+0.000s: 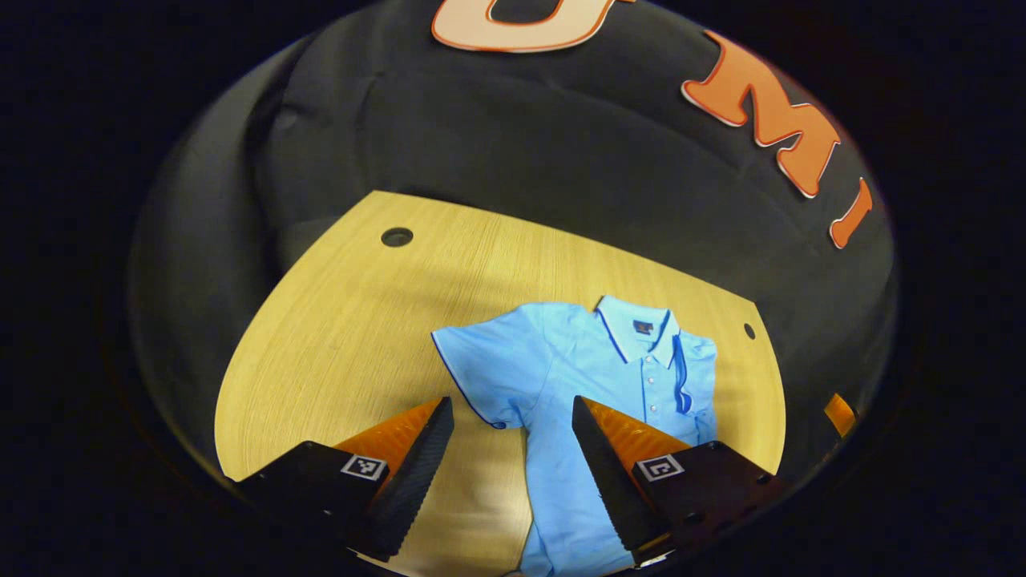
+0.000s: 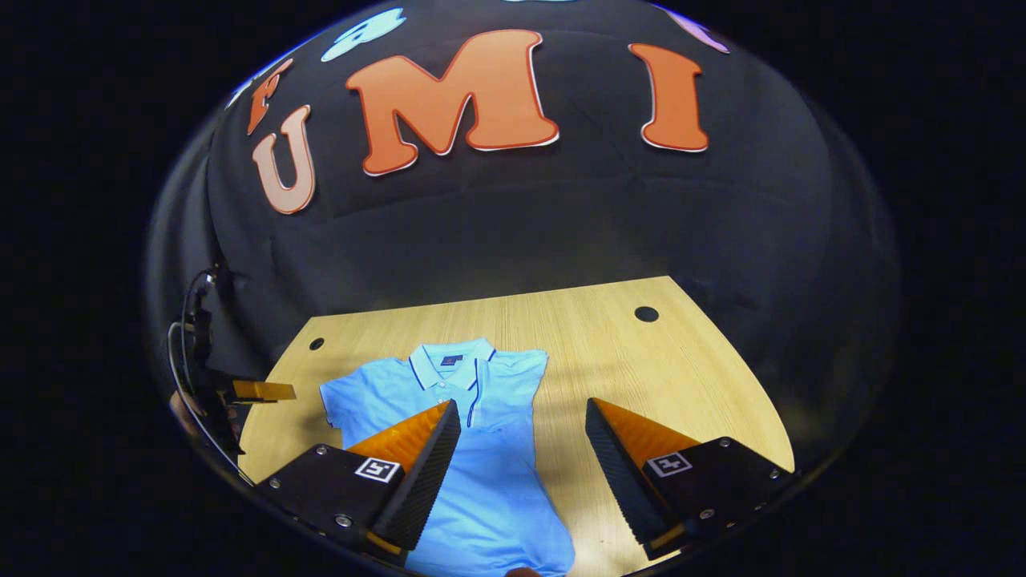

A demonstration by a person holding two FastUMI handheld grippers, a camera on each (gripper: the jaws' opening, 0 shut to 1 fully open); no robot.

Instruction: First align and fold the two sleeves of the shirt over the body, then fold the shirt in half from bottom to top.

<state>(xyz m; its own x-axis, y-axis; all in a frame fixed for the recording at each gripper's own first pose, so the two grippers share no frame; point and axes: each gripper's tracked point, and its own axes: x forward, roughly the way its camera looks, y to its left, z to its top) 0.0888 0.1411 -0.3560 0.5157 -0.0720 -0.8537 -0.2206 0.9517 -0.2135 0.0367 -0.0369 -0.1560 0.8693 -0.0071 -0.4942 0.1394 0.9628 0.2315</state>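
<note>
A light blue polo shirt (image 1: 577, 361) lies flat, collar away from me, on the wooden table (image 1: 361, 320). One short sleeve (image 1: 477, 361) is spread out to the side. The other sleeve (image 1: 693, 377) lies folded over the chest, its dark trim running beside the buttons. My left gripper (image 1: 511, 409) hovers open above the spread sleeve's lower edge. In the right gripper view the shirt (image 2: 489, 473) sits low and left. My right gripper (image 2: 523, 409) is open over the shirt's folded side, nothing between its fingers. The left gripper (image 2: 260, 391) also appears at that view's left edge.
The table (image 2: 665, 377) has small round holes (image 1: 397, 236) (image 2: 646, 313) near its far corners. Black cloth walls close in behind and beside it. Bare wood lies to the side of the shirt's folded edge. The right gripper's finger (image 1: 840, 413) peeks in at the left gripper view's edge.
</note>
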